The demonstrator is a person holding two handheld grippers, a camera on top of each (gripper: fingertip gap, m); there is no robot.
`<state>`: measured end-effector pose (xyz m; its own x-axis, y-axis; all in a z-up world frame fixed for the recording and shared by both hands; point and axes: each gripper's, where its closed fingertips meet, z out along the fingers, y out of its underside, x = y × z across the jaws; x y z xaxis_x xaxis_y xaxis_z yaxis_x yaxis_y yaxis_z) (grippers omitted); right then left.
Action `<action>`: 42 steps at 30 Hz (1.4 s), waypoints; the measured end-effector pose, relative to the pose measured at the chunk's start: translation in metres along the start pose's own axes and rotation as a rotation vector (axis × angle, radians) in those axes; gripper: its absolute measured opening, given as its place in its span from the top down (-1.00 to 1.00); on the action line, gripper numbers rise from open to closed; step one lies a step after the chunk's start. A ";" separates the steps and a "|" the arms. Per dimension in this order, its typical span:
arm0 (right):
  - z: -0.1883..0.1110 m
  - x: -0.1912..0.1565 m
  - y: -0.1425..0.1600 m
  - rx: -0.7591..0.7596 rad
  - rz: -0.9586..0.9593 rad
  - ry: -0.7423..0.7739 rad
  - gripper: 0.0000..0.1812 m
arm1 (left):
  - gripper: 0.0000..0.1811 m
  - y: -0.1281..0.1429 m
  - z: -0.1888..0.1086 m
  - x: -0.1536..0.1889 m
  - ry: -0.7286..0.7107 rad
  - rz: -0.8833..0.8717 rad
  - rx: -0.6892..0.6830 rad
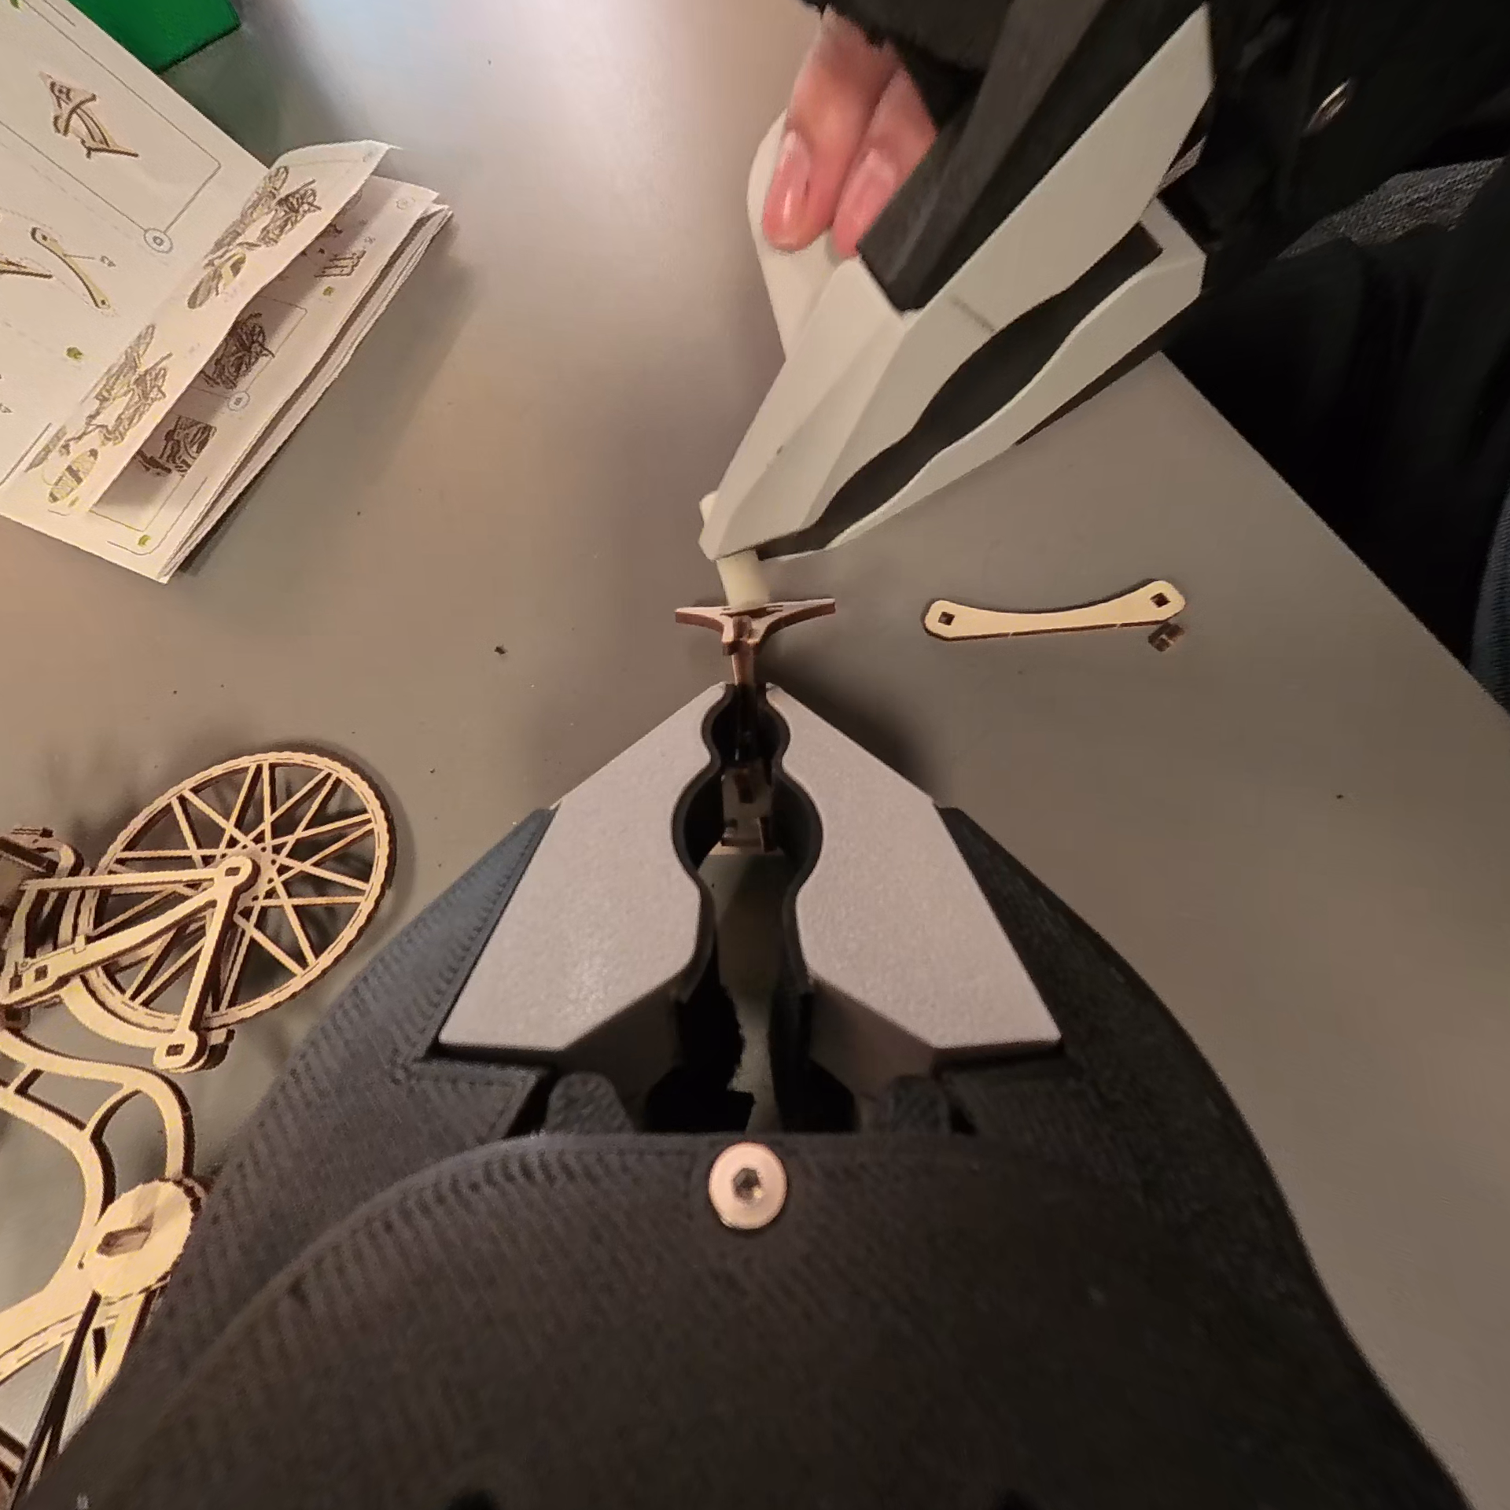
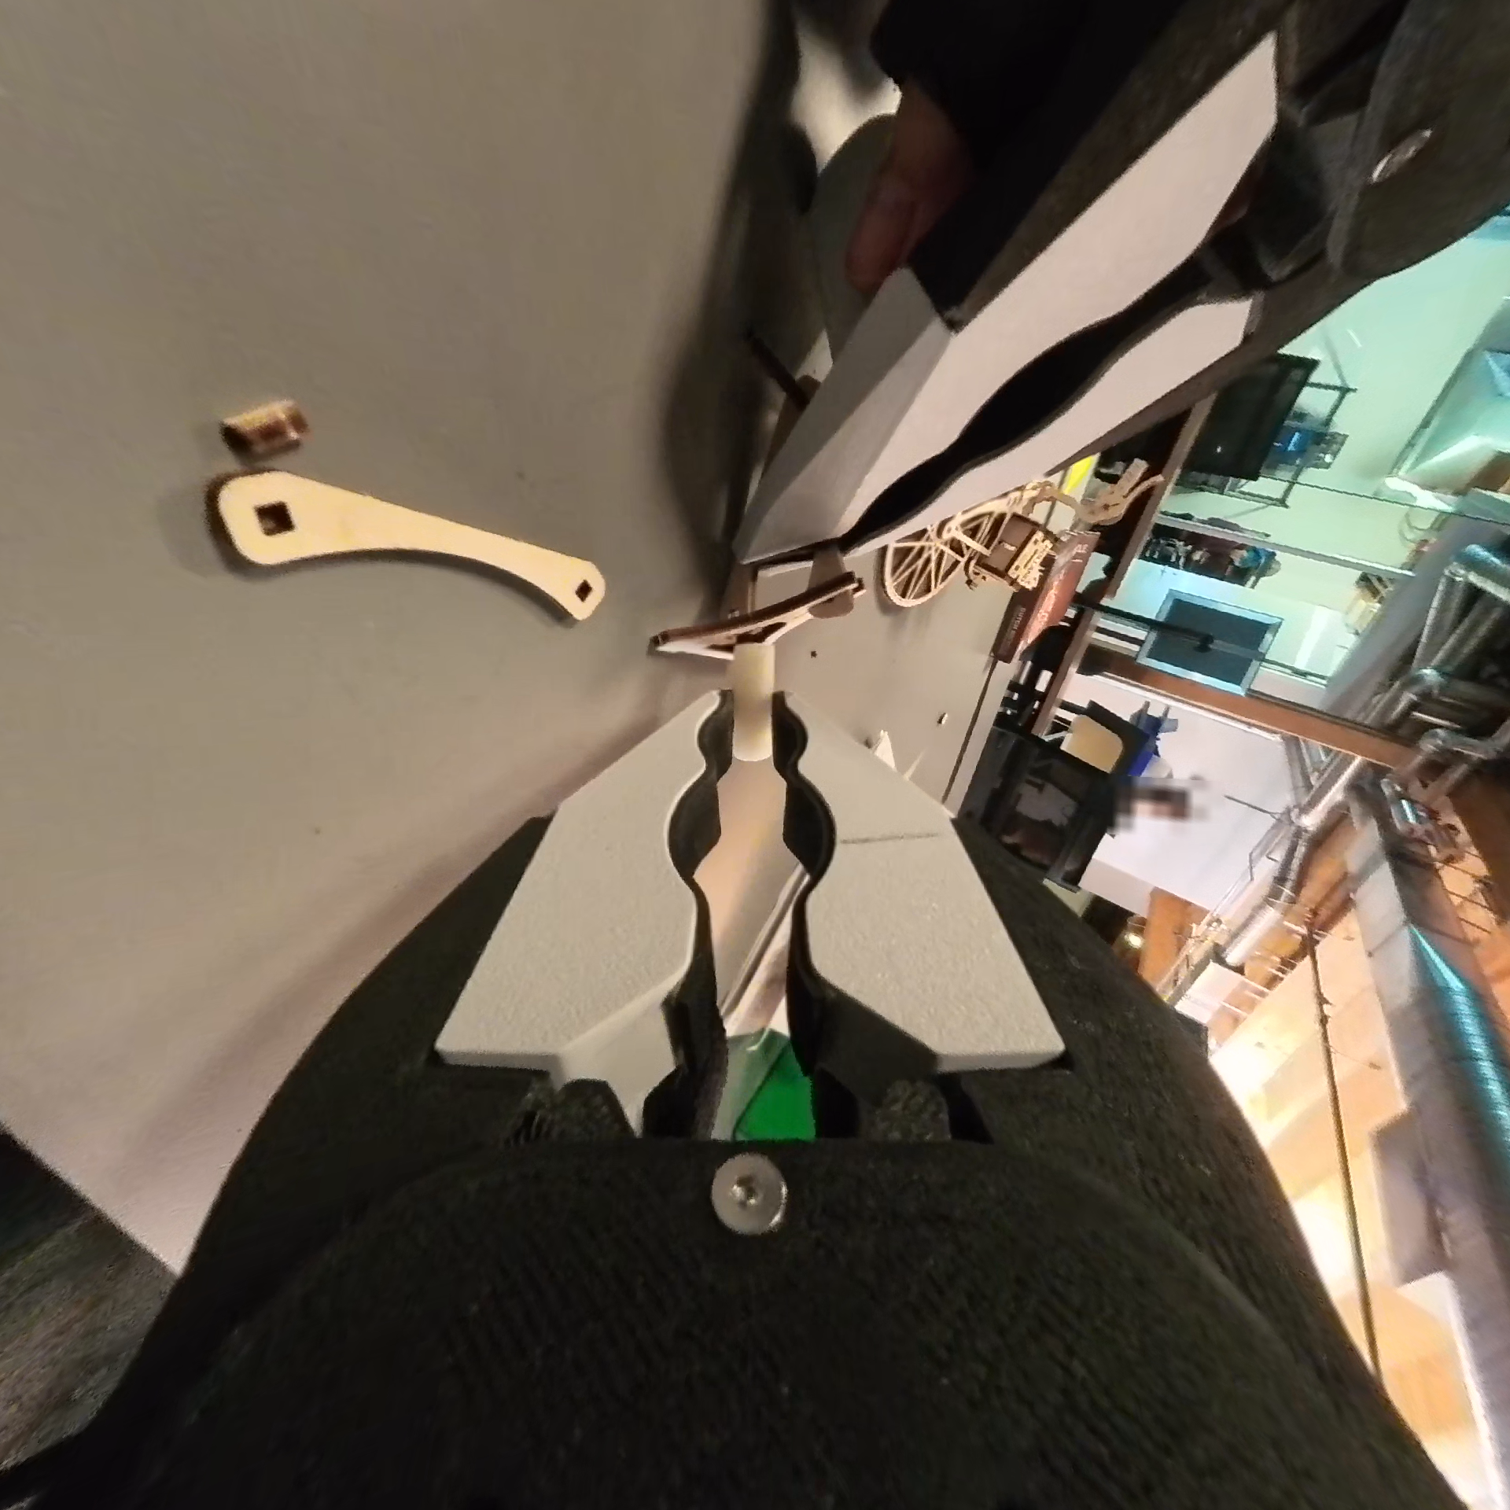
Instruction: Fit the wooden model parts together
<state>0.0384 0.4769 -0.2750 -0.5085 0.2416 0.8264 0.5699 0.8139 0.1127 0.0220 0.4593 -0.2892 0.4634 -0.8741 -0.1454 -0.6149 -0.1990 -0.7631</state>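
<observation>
My left gripper [image 1: 745,694] is shut on the stem of a small T-shaped wooden part [image 1: 805,609], with the crossbar sticking out past the fingertips. My right gripper [image 2: 752,703] is shut on a short white peg [image 2: 750,678]. The peg's tip touches the middle of the crossbar [image 2: 703,636]. In the left wrist view the right gripper [image 1: 739,556] comes down from the upper right with the peg [image 1: 745,587] on top of the part. The left gripper [image 2: 797,556] shows at the upper right of the right wrist view.
A curved flat wooden strip [image 1: 1054,621] with square holes lies on the grey table [image 1: 572,408], with a tiny brown piece [image 1: 1164,637] beside it. A partly built wooden bicycle [image 1: 204,899] lies at the left. An open instruction booklet [image 1: 188,327] lies behind. The table edge [image 1: 1324,531] runs diagonally at the right.
</observation>
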 end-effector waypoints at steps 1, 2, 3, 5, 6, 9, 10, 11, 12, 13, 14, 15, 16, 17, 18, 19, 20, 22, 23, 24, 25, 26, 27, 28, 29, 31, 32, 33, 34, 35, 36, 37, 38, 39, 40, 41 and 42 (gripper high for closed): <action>0.000 -0.001 -0.001 0.005 0.005 -0.005 0.92 | 0.97 0.000 0.000 0.000 0.000 0.000 0.000; 0.001 -0.003 -0.001 0.007 0.007 -0.010 0.92 | 0.97 0.000 0.000 0.000 0.000 0.001 0.000; 0.001 -0.002 -0.001 0.005 0.003 -0.007 0.92 | 0.97 0.000 0.000 0.000 0.000 0.001 0.000; 0.000 -0.002 -0.001 0.005 0.006 -0.005 0.92 | 0.97 0.000 0.000 0.000 0.000 0.000 0.000; 0.001 -0.003 -0.001 0.006 0.011 -0.010 0.92 | 0.97 0.000 0.000 0.000 0.000 0.000 0.000; 0.001 -0.001 0.007 -0.007 0.039 -0.003 0.92 | 0.97 0.000 0.000 0.000 -0.001 0.000 0.000; 0.002 0.001 0.011 -0.008 0.079 -0.003 0.92 | 0.97 0.000 0.000 0.000 -0.003 0.001 0.001; 0.004 0.003 0.016 -0.001 0.147 -0.013 0.92 | 0.97 0.000 0.000 0.000 -0.006 0.004 0.002; 0.008 0.004 0.022 0.012 0.235 -0.034 0.92 | 0.97 0.000 0.000 0.000 -0.009 0.006 0.002; 0.014 0.004 0.027 0.028 0.335 -0.069 0.92 | 0.97 0.000 0.000 -0.001 -0.013 0.006 0.003; 0.021 0.004 0.032 0.046 0.442 -0.116 0.92 | 0.93 -0.001 0.000 -0.002 -0.018 0.002 0.005; 0.030 0.005 0.037 0.067 0.551 -0.168 0.92 | 0.86 -0.001 -0.001 -0.002 -0.018 -0.006 0.008; 0.039 0.007 0.041 0.093 0.659 -0.214 0.92 | 0.80 -0.001 -0.001 -0.002 -0.013 -0.018 0.008; 0.047 0.012 0.044 0.118 0.760 -0.259 0.92 | 0.72 -0.001 -0.001 -0.001 -0.006 -0.030 0.008; 0.055 0.016 0.048 0.139 0.844 -0.309 0.92 | 0.61 -0.001 -0.001 -0.002 -0.008 -0.042 0.008; 0.062 0.020 0.051 0.156 0.910 -0.350 0.92 | 0.53 0.000 -0.002 -0.001 -0.005 -0.047 0.007; 0.068 0.023 0.054 0.172 0.960 -0.389 0.92 | 0.45 0.000 -0.003 -0.001 -0.003 -0.050 0.007; 0.077 0.028 0.054 0.215 1.043 -0.482 0.91 | 0.29 0.000 -0.006 -0.001 -0.013 -0.052 0.020; 0.081 0.030 0.054 0.237 1.084 -0.515 0.87 | 0.24 -0.001 -0.008 0.000 -0.013 -0.049 0.035; 0.083 0.032 0.053 0.257 1.124 -0.548 0.79 | 0.19 -0.003 -0.010 -0.001 -0.024 -0.050 0.055; 0.084 0.032 0.052 0.272 1.159 -0.585 0.67 | 0.15 -0.006 -0.013 -0.003 -0.037 -0.053 0.080; 0.082 0.033 0.052 0.289 1.187 -0.606 0.54 | 0.12 -0.009 -0.016 -0.004 -0.043 -0.057 0.104; 0.078 0.036 0.050 0.323 1.207 -0.606 0.42 | 0.11 -0.010 -0.018 -0.004 -0.039 -0.064 0.123; 0.070 0.040 0.046 0.381 1.215 -0.593 0.35 | 0.12 -0.011 -0.020 -0.003 -0.025 -0.074 0.132; 0.058 0.044 0.041 0.460 1.214 -0.576 0.35 | 0.12 -0.010 -0.020 -0.002 -0.010 -0.089 0.132; 0.029 0.047 0.024 0.634 1.209 -0.576 0.36 | 0.20 -0.009 -0.021 -0.002 0.017 -0.114 0.130; 0.014 0.045 0.014 0.708 1.211 -0.595 0.36 | 0.26 -0.009 -0.021 0.000 0.034 -0.117 0.129; 0.002 0.042 0.005 0.765 1.214 -0.615 0.37 | 0.29 -0.009 -0.020 0.001 0.044 -0.118 0.126; -0.007 0.036 -0.002 0.795 1.210 -0.629 0.36 | 0.36 -0.009 -0.020 0.003 0.057 -0.114 0.122; -0.011 0.030 -0.007 0.796 1.199 -0.631 0.36 | 0.44 -0.008 -0.019 0.005 0.070 -0.109 0.117; -0.012 0.022 -0.011 0.777 1.180 -0.634 0.36 | 0.49 -0.007 -0.018 0.005 0.072 -0.107 0.107; -0.011 0.014 -0.015 0.750 1.153 -0.646 0.36 | 0.52 -0.006 -0.017 0.006 0.077 -0.104 0.095; -0.009 0.007 -0.017 0.714 1.127 -0.651 0.38 | 0.55 -0.004 -0.015 0.007 0.081 -0.100 0.080; -0.007 0.004 -0.018 0.686 1.100 -0.645 0.38 | 0.57 -0.003 -0.014 0.007 0.078 -0.097 0.064; -0.006 0.002 -0.019 0.671 1.073 -0.638 0.41 | 0.59 -0.002 -0.012 0.007 0.076 -0.092 0.052; -0.003 0.000 -0.019 0.649 1.055 -0.638 0.46 | 0.62 -0.002 -0.010 0.007 0.073 -0.083 0.045; 0.000 -0.004 -0.018 0.622 1.038 -0.648 0.50 | 0.66 -0.002 -0.009 0.007 0.070 -0.076 0.039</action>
<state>0.0301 0.4617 -0.2806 -0.3356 0.9410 -0.0441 0.5769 0.1683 -0.7993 0.0205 0.4499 -0.2836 0.4613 -0.8862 -0.0430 -0.5535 -0.2496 -0.7946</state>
